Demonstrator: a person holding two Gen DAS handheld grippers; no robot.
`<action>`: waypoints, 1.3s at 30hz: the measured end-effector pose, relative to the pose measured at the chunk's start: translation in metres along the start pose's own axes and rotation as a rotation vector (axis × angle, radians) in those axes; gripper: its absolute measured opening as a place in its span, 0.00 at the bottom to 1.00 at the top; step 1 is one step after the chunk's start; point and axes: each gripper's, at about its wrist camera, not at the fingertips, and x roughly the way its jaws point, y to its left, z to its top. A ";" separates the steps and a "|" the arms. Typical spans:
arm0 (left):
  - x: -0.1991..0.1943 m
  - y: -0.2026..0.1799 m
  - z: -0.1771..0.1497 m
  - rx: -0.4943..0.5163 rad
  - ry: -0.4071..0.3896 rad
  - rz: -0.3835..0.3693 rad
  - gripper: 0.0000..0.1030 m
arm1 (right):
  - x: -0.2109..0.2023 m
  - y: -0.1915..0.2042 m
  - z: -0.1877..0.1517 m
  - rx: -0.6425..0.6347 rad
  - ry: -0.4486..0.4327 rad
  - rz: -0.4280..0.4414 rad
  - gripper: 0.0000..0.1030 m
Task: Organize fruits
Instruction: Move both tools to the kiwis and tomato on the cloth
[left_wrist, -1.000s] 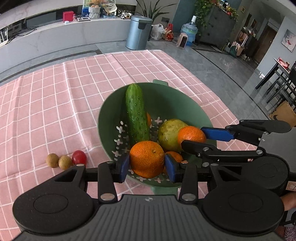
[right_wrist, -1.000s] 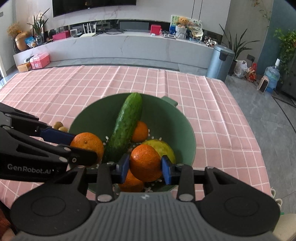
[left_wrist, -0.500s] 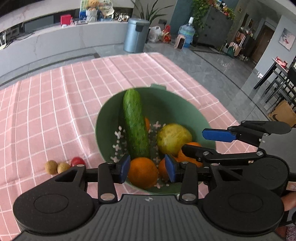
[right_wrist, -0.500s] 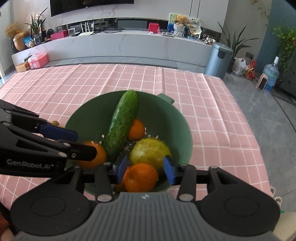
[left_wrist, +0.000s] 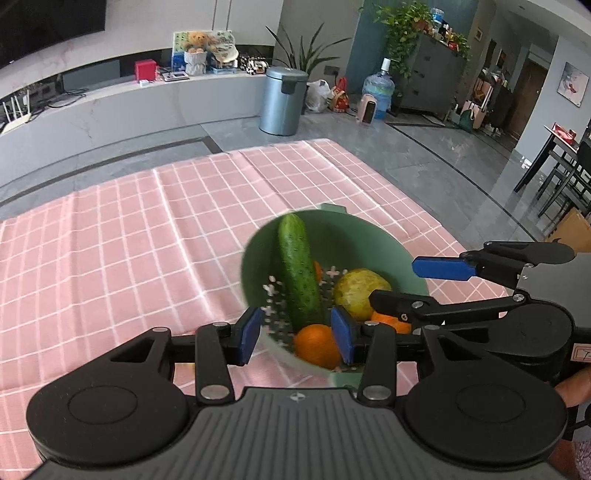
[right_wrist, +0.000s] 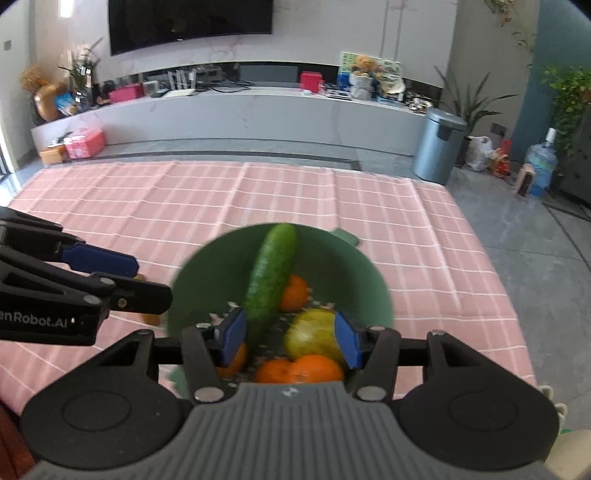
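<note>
A green colander bowl (left_wrist: 391, 251) stands on the pink checked tablecloth; it also shows in the right wrist view (right_wrist: 369, 280). It holds a cucumber (left_wrist: 297, 269) (right_wrist: 271, 277), a yellow-green fruit (left_wrist: 360, 291) (right_wrist: 312, 336) and several oranges (left_wrist: 317, 345) (right_wrist: 314, 369). My left gripper (left_wrist: 295, 334) is open and empty above the bowl's near rim. My right gripper (right_wrist: 290, 338) is open and empty above the bowl, to the right of the left one.
The tablecloth (left_wrist: 147, 240) covers the table, whose right edge (left_wrist: 424, 206) drops to a grey floor. A grey bin (left_wrist: 282, 99) and a water bottle (left_wrist: 378, 92) stand on the floor beyond. A long white counter (right_wrist: 240, 114) runs along the back.
Both grippers let go of their oranges, which now lie in the bowl. Both have opened wide and pulled up and back from the bowl.
</note>
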 end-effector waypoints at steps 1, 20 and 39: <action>-0.004 0.003 0.000 0.001 0.000 0.009 0.49 | 0.000 0.005 0.002 -0.009 -0.003 0.012 0.49; -0.021 0.085 -0.027 -0.116 0.011 0.010 0.49 | 0.019 0.090 0.029 -0.385 0.017 0.150 0.44; 0.018 0.130 -0.046 -0.124 0.034 0.022 0.36 | 0.093 0.138 0.037 -0.644 0.188 0.296 0.19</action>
